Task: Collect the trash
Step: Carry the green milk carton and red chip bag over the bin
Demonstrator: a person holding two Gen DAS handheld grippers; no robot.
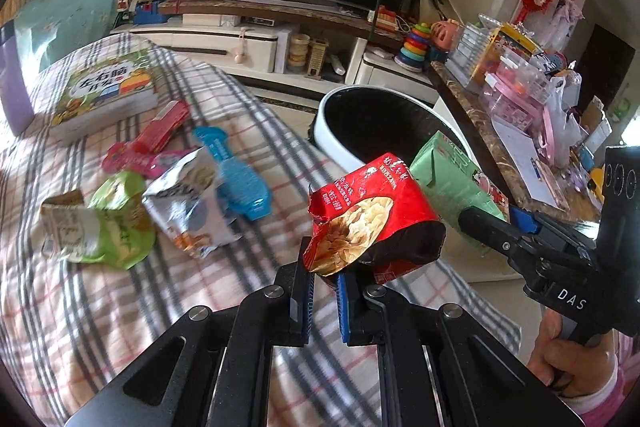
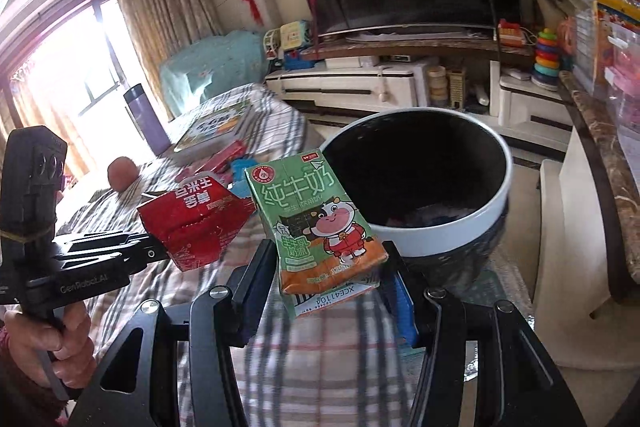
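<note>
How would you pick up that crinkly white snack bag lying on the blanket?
Pinch the white snack bag at its torn open top edge, coming from above. That rim sticks up off the plaid blanket, while the rest lies flat and puffy.

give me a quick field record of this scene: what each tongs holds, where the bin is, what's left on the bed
left tongs: shut on red snack bag
right tongs: shut on green milk carton
bin: white rim, dark inside, beyond the bed edge, some trash already in it
left on plaid blanket: green pouch, white wrapper, pink wrappers, blue comb, book
</note>
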